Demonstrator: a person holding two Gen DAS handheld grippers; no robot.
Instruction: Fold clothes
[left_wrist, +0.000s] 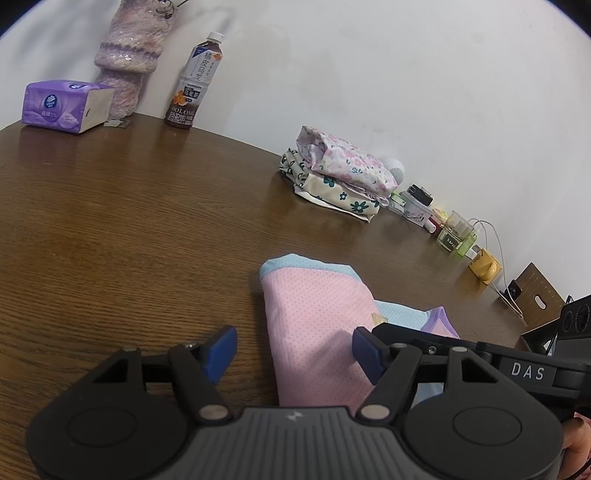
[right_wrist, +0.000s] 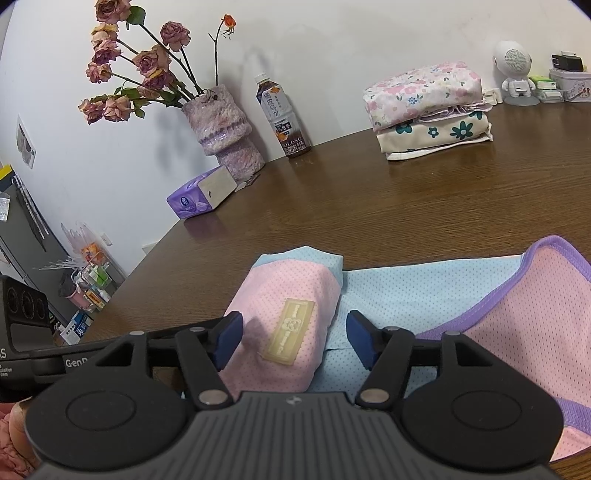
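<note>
Pink mesh garment (right_wrist: 288, 325) lies half-folded on the counter (left_wrist: 129, 221), one side already lapped over. Both my claws gape, left claw (left_wrist: 293, 354) and right claw (right_wrist: 293, 341) straddling the fold, gripping nothing. Next I'd grab the purple-trimmed edge (right_wrist: 532, 273) and lap it over squarely.

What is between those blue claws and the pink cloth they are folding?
Nothing visible. The right gripper stands open right over the pink cloth's folded part, and the left gripper stands open at the same fold. Neither is pinching it.
</note>
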